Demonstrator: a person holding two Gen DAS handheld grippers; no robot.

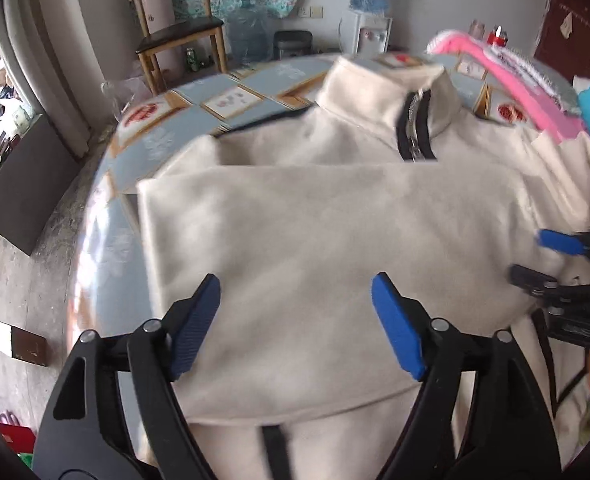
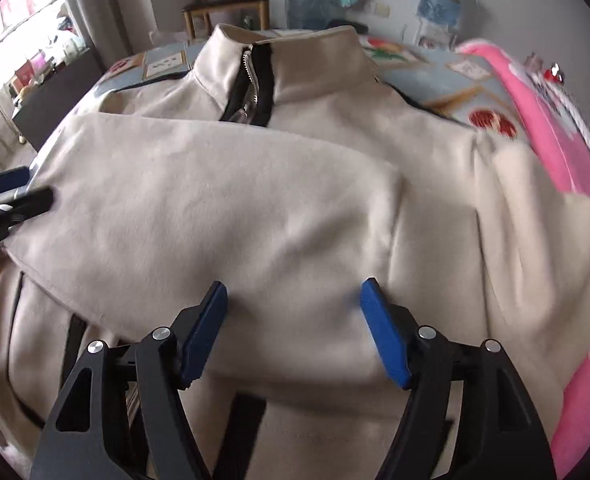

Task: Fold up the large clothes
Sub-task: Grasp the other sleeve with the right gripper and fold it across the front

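A round table with a blue patterned cloth (image 1: 231, 80) bore a cream fleece zip-collar jacket (image 1: 315, 220), one sleeve folded across. Left gripper (image 1: 295, 292) and right gripper (image 2: 293, 296) stood apart, empty; the jacket's hem lay hidden.

- Left gripper (image 1: 295, 284): two matte black angular arms, each with a triangular cut-out.
- Fingers (image 1: 397, 328): flat blue ribbed pads on the inner faces.
- Round silver pivot screws (image 1: 439, 324), two per arm, just behind the pads.
- Right gripper (image 2: 293, 288): identical black arms, blue pads, silver screws.
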